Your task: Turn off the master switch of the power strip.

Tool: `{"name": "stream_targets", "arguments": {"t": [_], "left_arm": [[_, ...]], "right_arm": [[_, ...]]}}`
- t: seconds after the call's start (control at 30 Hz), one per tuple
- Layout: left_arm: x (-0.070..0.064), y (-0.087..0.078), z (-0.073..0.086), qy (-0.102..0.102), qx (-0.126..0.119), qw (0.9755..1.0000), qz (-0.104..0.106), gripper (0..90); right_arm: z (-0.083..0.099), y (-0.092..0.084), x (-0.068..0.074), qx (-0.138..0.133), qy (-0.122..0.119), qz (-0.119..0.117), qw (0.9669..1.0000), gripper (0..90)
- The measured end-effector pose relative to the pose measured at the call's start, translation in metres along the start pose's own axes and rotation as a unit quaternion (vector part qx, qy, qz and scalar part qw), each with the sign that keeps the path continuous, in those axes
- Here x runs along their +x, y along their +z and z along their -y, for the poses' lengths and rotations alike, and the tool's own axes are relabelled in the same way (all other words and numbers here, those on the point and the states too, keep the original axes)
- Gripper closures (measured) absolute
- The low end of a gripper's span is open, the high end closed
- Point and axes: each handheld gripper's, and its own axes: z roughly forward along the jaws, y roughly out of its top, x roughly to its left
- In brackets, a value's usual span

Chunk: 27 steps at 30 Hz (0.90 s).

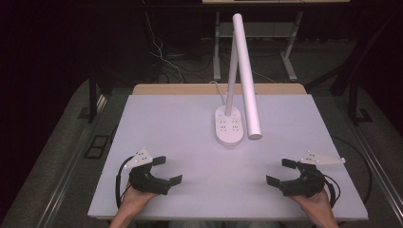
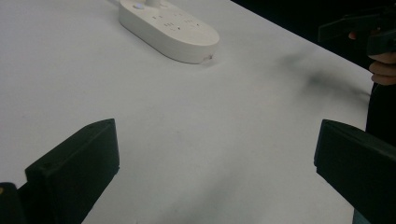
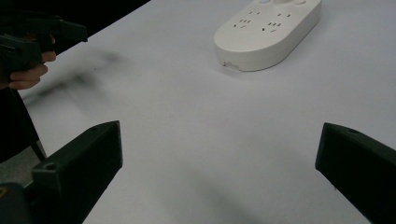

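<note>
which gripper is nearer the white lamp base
Left, narrowly. The left gripper sits down-left of the lamp base; the right gripper down-right, slightly farther.

A white desk lamp (image 1: 237, 71) with sockets, seemingly, stands mid-table (image 1: 161, 123).

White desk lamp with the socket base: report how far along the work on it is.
Nothing looks done. The white desk lamp with an oval socket base stands alone mid-table, its long tube head angled down, and no plug sits in the sockets. Nothing is in hand: the left gripper and right gripper rest open at the near edge of the white table, apart from the lamp. Any handling remains.
</note>
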Motion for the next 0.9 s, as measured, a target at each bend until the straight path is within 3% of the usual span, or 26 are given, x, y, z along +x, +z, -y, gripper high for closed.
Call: {"name": "stream_targets", "arguments": {"t": [0.9], "left_arm": [[-0.0008,0.0015,-0.0085,0.012,0.01,0.9999,0.004,0.0]], "right_arm": [[0.0017,0.0006,-0.0015,0.007,0.001,0.0,1.0,0.0]]}}
